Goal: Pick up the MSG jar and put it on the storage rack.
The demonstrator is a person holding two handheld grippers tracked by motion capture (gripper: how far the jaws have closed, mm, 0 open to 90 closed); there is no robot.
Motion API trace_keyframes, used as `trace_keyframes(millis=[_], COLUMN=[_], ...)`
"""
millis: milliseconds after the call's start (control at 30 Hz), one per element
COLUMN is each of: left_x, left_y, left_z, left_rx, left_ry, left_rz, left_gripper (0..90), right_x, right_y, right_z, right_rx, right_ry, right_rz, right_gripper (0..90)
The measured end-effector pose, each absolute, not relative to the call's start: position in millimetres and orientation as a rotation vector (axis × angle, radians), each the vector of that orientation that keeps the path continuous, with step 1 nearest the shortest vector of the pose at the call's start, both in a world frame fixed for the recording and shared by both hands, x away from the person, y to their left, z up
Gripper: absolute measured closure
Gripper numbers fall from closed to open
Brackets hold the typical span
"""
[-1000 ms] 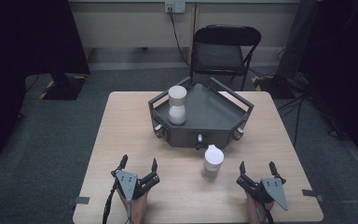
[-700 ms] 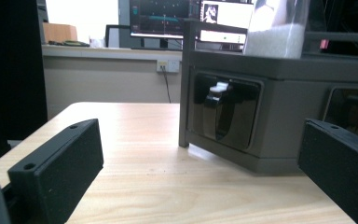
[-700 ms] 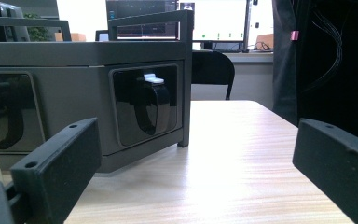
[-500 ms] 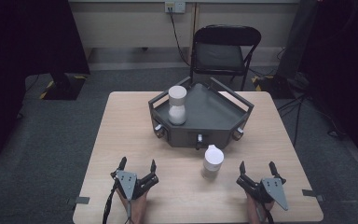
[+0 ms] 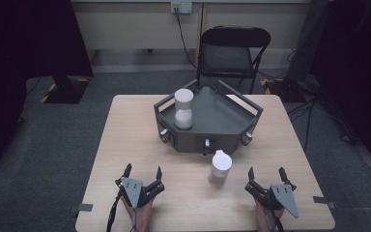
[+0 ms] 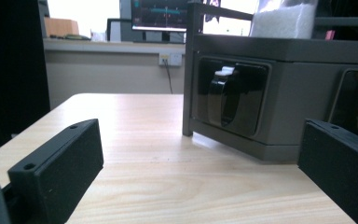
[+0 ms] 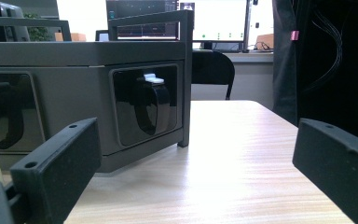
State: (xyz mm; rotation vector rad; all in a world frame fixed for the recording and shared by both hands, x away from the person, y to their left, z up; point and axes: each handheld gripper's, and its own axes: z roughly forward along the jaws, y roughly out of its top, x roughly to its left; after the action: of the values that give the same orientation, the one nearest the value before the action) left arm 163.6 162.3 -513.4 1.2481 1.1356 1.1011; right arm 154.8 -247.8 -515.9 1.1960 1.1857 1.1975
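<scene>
We rest both tools near the front edge of the pale wooden table (image 5: 125,135), ready to start: our left gripper (image 5: 143,176) and right gripper (image 5: 267,177) each stand with jaws spread wide, gripping nothing. The nearest thing is the white rounded cylinder with a tan lower band (image 5: 220,168), upright on the table between the grippers, just in front of the dark grey angular tray with railings (image 5: 232,135). That tray holds one similar white cylinder (image 5: 183,109), standing at its left corner.
</scene>
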Motion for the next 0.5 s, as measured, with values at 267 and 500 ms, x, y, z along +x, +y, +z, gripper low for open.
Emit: trace_keyframes(millis=[267, 500], left_x=[163.9, 163.9], left_y=[156.3, 156.4], left_z=[-516.4, -516.5], left_rx=[1.239, 1.239], left_ry=[1.134, 1.133], left_rz=[1.147, 1.146], left_gripper=[1.9, 1.0], right_x=[154.7, 154.6], right_y=[-247.9, -247.9], right_z=[-516.1, -516.1], right_rx=[1.195, 1.195], right_ry=[1.186, 1.185], right_rz=[1.198, 1.197], right_gripper=[0.1, 0.1])
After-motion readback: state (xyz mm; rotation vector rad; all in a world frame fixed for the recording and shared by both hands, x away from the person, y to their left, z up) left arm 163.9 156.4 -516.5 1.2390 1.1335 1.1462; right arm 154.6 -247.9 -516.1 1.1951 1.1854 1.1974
